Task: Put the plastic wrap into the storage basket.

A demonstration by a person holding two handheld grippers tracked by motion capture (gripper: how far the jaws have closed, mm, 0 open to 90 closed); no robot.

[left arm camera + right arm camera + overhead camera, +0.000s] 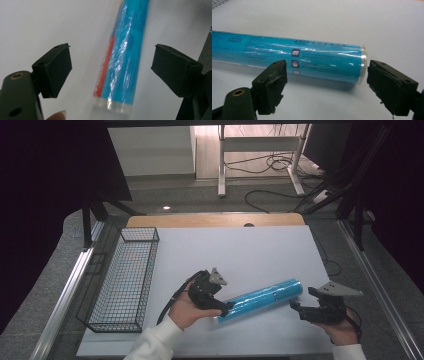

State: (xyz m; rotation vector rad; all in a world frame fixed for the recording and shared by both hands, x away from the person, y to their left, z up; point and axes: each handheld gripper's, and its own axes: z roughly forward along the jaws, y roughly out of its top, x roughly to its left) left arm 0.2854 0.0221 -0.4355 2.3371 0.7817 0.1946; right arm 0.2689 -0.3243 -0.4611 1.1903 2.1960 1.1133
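Diagonally, blue roll (261,299), far-right end higher.

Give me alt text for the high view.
A blue tube lies on a white table between two hand-held grippers, the left gripper at its near end, the right gripper beside its far end. A wire basket stands left.

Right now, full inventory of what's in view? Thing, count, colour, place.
roll: 1, blue plastic-wrapped, red strip along one side, lying on the mat between the grippers
basket: 1, black wire, left side of the mat
mat: 1, white, on the table
table: 1, wooden edge showing at the far side
left gripper: 1, black, open, at the roll's near end
right gripper: 1, black, open, by the roll's far end
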